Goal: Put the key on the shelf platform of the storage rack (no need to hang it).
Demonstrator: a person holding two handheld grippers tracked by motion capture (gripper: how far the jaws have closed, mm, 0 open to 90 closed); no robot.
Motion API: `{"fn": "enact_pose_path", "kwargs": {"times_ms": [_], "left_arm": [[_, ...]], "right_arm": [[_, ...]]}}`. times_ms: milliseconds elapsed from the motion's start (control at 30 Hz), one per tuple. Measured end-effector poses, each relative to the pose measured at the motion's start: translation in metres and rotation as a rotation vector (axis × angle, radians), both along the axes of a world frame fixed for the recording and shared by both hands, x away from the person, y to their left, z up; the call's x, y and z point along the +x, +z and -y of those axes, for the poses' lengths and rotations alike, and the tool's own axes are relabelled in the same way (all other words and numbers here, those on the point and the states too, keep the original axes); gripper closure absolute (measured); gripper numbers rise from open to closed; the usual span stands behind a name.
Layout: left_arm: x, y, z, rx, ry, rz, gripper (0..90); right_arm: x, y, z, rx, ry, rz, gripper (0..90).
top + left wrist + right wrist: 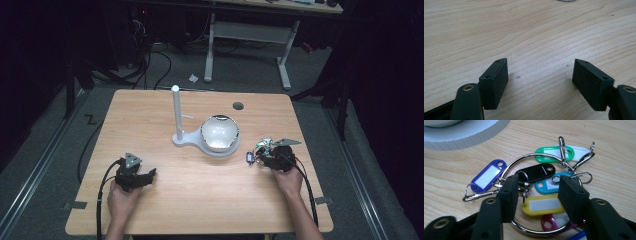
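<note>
A bunch of coloured key tags on a large metal ring (260, 148) lies on the wooden table to the right of the bowl. In the right gripper view the ring (524, 160) carries a blue tag (487, 175), a black tag (536, 171), a green tag (549, 152), a teal one and a yellow tag (544, 205). My right gripper (539, 181) stands open astride the bunch, the yellow tag lying between its jaws; I see no firm pinch. At the front left my left gripper (149, 177) rests open over bare wood, with nothing between its pads (496, 80).
A shiny bowl (220, 132) sits on a white stand (186, 139) with an upright white post (176, 111) at the table's middle. The stand's ribbed edge (466, 135) is close behind the tags. A round dark hole (238, 106) marks the far side of the table (200, 205).
</note>
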State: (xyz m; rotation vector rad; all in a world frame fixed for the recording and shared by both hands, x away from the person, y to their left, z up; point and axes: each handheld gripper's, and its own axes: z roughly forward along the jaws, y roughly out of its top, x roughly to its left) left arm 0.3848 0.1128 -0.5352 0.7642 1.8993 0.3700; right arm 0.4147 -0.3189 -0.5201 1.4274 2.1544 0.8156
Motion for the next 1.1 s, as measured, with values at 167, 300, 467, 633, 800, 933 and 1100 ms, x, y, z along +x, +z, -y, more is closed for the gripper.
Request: {"fn": "enact_pose_path", "kwargs": {"times_ms": [167,300,467,633,800,933,1100], "left_arm": [[0.000,0.000,0.000,0.001,0.000,0.000,29.1],[0.000,0.000,0.000,0.001,-0.001,0.000,29.1],[0.000,0.000,0.000,0.000,0.000,-0.001,29.1],[0.000,0.000,0.000,-0.001,0.001,0.000,29.1],[0.000,0.000,0.000,0.000,0.000,0.000,29.1],[0.000,0.000,0.000,0.001,-0.001,0.000,29.1],[0.000,0.000,0.000,0.001,-0.001,0.000,29.1]], "right_arm": [[-0.001,-0.001,-0.003,0.004,0.044,-0.001,72.7],[-0.002,-0.001,-0.006,-0.006,0.073,0.003,84.2],[-0.002,0.000,-0.003,0.021,0.077,0.005,89.6],[-0.004,0.004,-0.002,0.038,0.085,0.027,89.7],[-0.008,0.022,0.003,0.084,0.101,0.064,89.7],[-0.010,0.030,0.004,0.094,0.110,0.083,89.7],[-0.010,0.041,0.008,0.127,0.102,0.100,89.8]]}}
